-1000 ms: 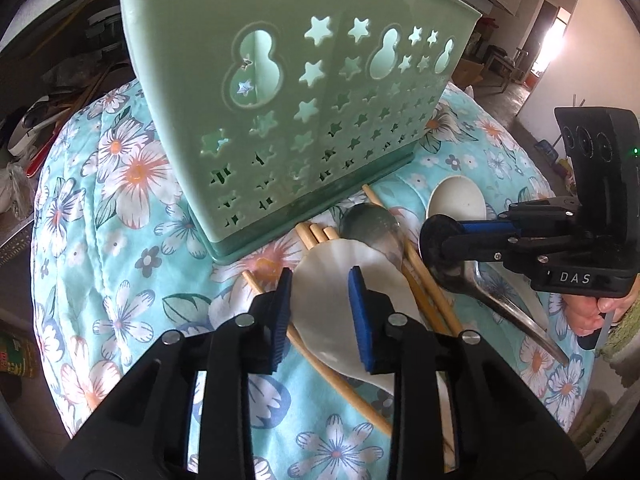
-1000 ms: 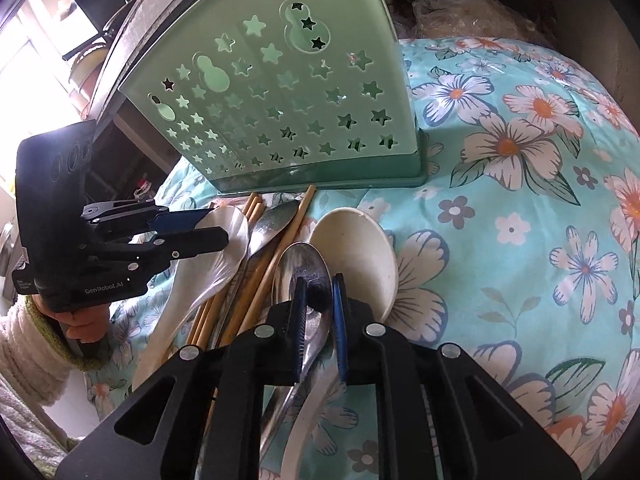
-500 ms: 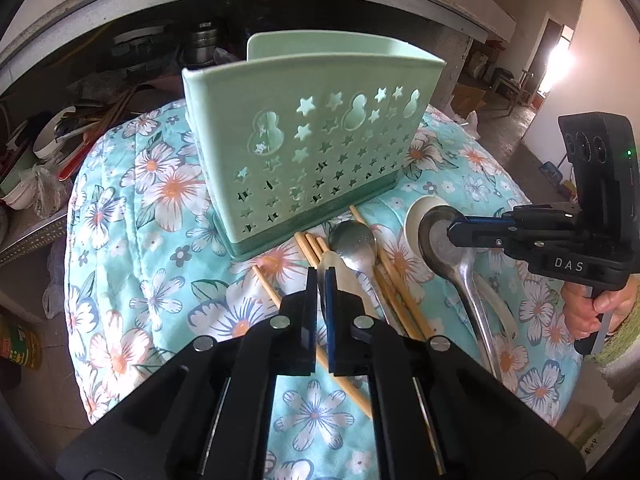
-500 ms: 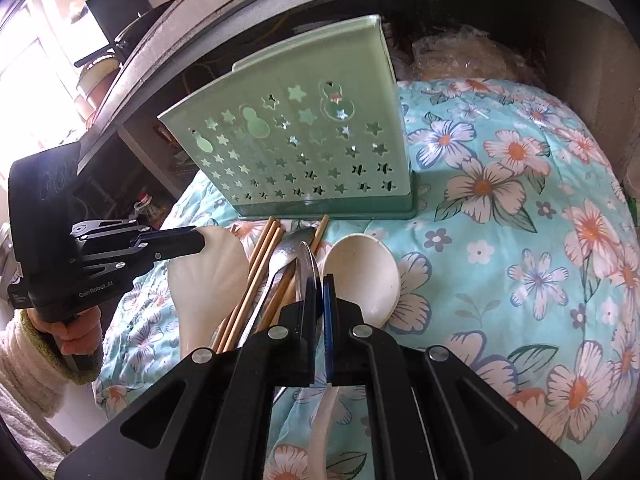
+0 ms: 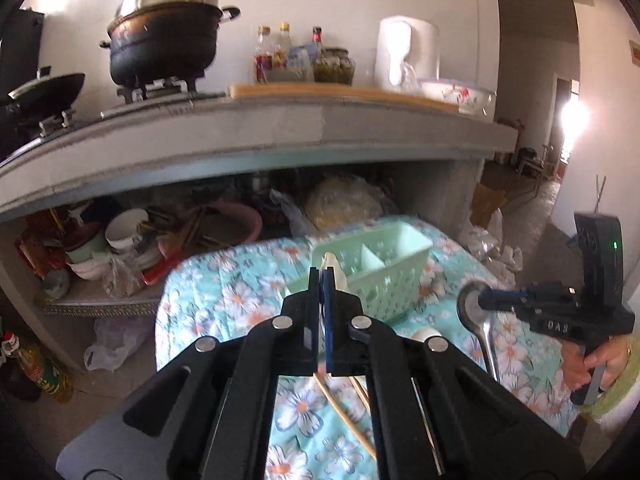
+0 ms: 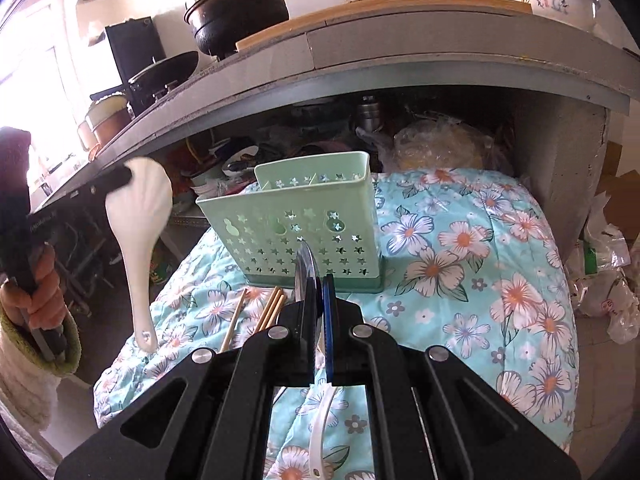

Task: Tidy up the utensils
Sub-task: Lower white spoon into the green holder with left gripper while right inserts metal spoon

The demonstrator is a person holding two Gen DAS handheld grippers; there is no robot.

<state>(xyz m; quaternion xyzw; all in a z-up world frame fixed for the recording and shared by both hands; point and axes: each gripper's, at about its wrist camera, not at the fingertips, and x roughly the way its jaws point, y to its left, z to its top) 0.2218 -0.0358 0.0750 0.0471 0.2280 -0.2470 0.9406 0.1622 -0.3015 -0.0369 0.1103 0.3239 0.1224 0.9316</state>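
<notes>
Right wrist view: the right tool [image 6: 318,280] is clamped on a shiny metal spoon [image 6: 306,268], lifted off the floral-quilted surface [image 6: 480,280]; wooden chopsticks [image 6: 272,308] and a white plastic spoon [image 6: 320,420] lie below. Left tool [image 5: 322,276], pinched on a white shell-shaped ladle [image 6: 138,216], also hangs raised. Beyond, the mint-green perforated utensil holder [image 6: 304,232] looks empty, so sorting has barely begun.

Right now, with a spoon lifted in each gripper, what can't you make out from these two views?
- Utensil holder compartments: the front wall hides the floor in the right wrist view; blurred in the left.
- Chopsticks: the right gripper covers their lower ends.
- Metal spoon handle: the bottom edge of the left wrist view cuts it off.
- White spoon in the left gripper: only an edge-on sliver shows there.
</notes>
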